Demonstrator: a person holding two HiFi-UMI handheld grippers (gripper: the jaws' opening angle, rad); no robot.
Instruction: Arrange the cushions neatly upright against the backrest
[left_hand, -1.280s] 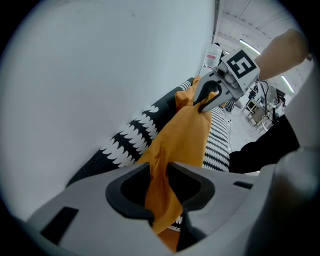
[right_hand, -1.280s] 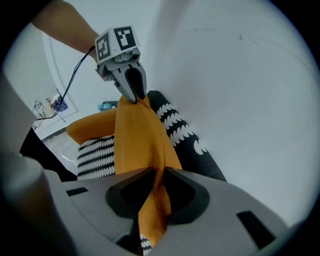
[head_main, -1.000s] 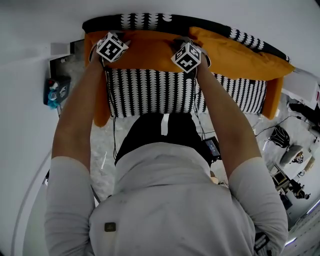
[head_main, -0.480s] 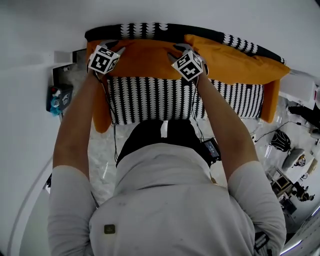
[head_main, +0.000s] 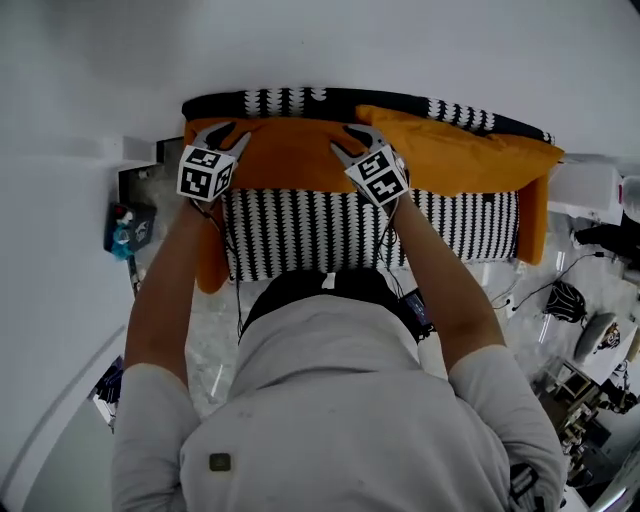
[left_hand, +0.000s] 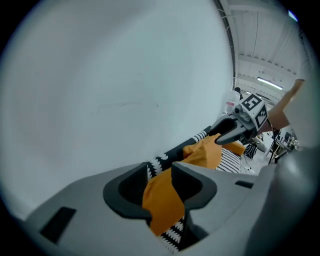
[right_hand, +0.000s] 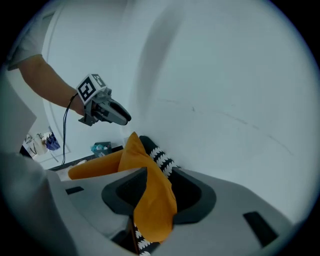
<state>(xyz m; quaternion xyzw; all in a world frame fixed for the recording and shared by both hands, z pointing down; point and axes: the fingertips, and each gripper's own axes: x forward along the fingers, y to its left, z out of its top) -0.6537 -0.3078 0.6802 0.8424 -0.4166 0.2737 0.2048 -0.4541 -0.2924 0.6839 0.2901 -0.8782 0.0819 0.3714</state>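
Grey short-sleeved shirt (head_main: 330, 410); left gripper (head_main: 231, 133) grey with black-and-white marker cube (head_main: 205, 172).

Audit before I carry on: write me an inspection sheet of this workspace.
Surface: black-and-white patterned fabric sofa with orange armrests.
Job's things: one orange fabric cushion held by its top corners; second orange cushion rests along the backrest, right.
Clutter: blue packet left of the sofa; bags and gear on the floor, right.
Grippers: left hand-held gripper closed on orange fabric; right hand-held gripper too, its jaws just having opened wider, fabric between them.
Cables: black cable along the left forearm.
Surroundings: white wall behind the sofa.
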